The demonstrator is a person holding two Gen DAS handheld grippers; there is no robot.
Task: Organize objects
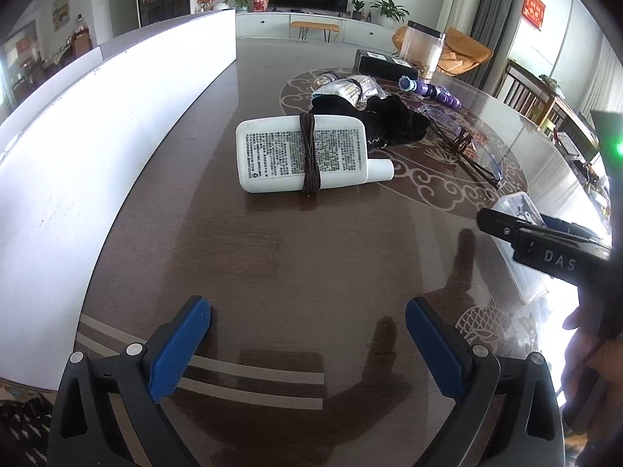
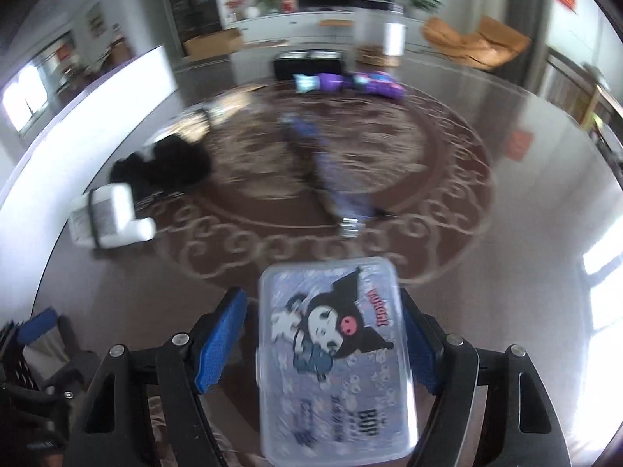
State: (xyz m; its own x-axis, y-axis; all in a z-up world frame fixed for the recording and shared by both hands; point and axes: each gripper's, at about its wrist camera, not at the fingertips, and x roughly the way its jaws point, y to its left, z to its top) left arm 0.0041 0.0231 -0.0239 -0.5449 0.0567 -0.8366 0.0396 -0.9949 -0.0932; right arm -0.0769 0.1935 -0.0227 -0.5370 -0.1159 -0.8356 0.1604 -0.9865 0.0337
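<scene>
A clear plastic box (image 2: 335, 354) with a cartoon sticker on its lid sits between the blue pads of my right gripper (image 2: 327, 334), which is shut on it. The box looks sharp while the table behind it is blurred. In the left wrist view that right gripper (image 1: 518, 220) and the clear plastic box (image 1: 521, 272) come in from the right edge. My left gripper (image 1: 307, 334) stands open over bare dark table (image 1: 272, 257). Beyond it lies a white bottle (image 1: 303, 155) wrapped with a brown cord.
Behind the bottle lie a black cloth (image 1: 393, 120), glasses (image 1: 475, 159), a purple toy (image 1: 428, 91), a black box (image 1: 385, 64) and a clear container (image 1: 422, 52). A white board (image 1: 117, 136) walls the table's left side. A person's hand (image 1: 599, 354) is at the right edge.
</scene>
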